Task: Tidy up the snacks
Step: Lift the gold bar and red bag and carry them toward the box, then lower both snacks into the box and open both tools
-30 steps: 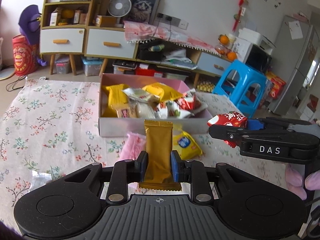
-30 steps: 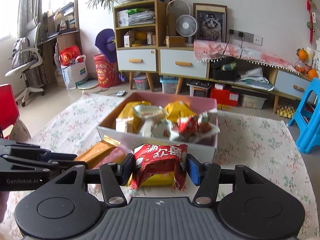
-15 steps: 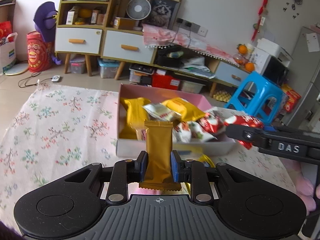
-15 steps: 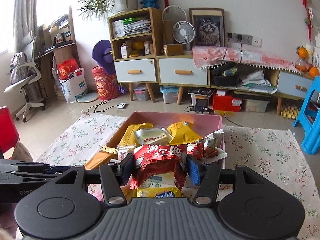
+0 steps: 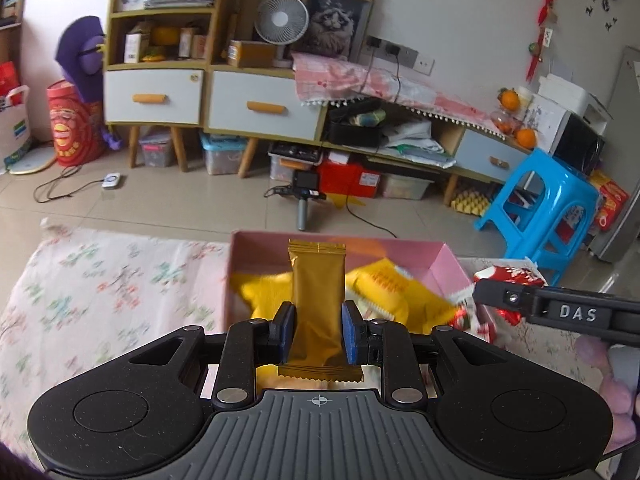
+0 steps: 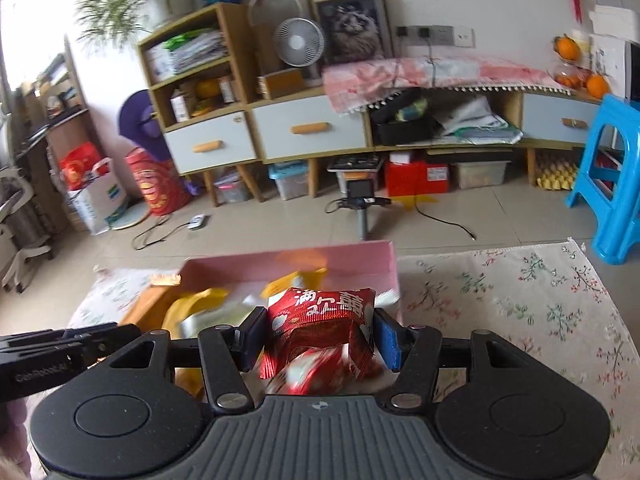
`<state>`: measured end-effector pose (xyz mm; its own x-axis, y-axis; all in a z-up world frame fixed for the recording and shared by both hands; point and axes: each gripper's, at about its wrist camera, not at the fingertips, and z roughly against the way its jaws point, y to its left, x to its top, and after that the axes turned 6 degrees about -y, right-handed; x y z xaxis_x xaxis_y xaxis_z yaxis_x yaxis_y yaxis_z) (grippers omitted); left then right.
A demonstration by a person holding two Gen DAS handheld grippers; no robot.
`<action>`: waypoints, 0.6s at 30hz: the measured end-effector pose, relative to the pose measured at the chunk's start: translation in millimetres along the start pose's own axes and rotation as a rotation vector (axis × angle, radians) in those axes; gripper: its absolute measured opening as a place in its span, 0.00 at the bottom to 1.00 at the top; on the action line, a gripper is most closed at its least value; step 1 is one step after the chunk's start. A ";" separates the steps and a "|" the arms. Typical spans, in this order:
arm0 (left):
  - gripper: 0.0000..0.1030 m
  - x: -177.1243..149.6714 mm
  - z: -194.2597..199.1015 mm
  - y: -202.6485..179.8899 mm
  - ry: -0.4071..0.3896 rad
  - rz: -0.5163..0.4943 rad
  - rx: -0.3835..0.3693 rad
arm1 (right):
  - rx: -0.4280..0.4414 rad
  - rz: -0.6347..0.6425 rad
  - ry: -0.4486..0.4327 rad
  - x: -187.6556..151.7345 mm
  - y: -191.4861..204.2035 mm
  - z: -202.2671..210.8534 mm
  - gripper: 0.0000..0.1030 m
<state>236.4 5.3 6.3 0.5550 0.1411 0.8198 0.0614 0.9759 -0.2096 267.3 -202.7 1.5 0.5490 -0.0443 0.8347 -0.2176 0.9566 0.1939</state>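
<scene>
Both grippers have carried their packets forward over the pink box: left gripper clamped on one upright gold wrapper, right gripper pinching one crumpled red packet; yellow packets lie inside, blurred.

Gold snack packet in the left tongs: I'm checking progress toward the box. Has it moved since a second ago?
Yes. The gold snack packet now hangs over the pink box, having crossed its near wall, which earlier stood beyond it.
</scene>
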 end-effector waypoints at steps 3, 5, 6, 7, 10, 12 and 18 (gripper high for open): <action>0.22 8.4 -20.5 -5.2 0.031 -0.010 0.003 | -0.016 -0.025 0.013 5.0 -5.9 -14.9 0.45; 0.22 12.0 -31.8 -7.4 0.049 -0.013 0.012 | -0.024 -0.041 0.023 5.9 -8.7 -22.6 0.46; 0.22 12.4 -35.6 -9.3 0.058 -0.013 0.014 | -0.028 -0.050 0.029 5.9 -9.8 -26.3 0.46; 0.22 13.2 -39.4 -9.9 0.065 -0.012 0.017 | -0.031 -0.059 0.035 5.8 -11.0 -29.0 0.46; 0.22 14.6 -49.6 -10.2 0.094 -0.011 0.035 | -0.036 -0.077 0.045 7.3 -14.8 -36.7 0.47; 0.22 14.6 -53.8 -9.1 0.102 -0.002 0.041 | -0.041 -0.086 0.048 6.6 -16.2 -38.3 0.50; 0.32 14.7 -53.6 -1.6 0.076 0.053 0.024 | -0.036 -0.128 0.045 9.1 -18.6 -38.1 0.67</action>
<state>288.9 -3.1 -9.8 0.6182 0.1808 0.7650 0.0105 0.9712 -0.2380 307.1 -209.9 -14.1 0.6061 -0.1540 0.7804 -0.1154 0.9537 0.2779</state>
